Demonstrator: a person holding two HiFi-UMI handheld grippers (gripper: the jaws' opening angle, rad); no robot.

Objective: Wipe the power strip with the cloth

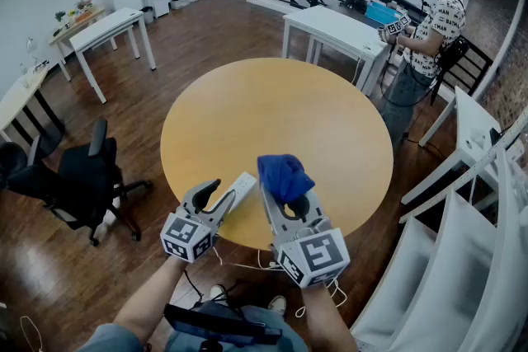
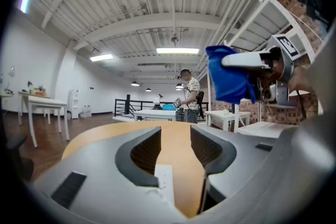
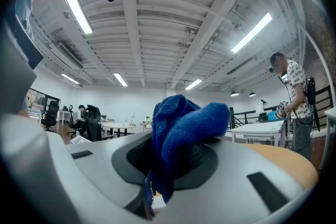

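the power strip (image 1: 237, 190), a long flat white bar, lies at the near edge of the round table (image 1: 272, 111). it sits between the spread jaws of your left gripper (image 2: 176, 141), which don't pinch it, and its near end is hidden under that gripper. your right gripper (image 1: 287, 198) is clenched on the cloth (image 3: 184, 123), a bunched blue knit just right of the strip. the tabletop is smooth and yellow-tan. around it are a dark wood floor (image 1: 206, 29), white desks (image 1: 338, 25) and a black chair (image 1: 78, 177).
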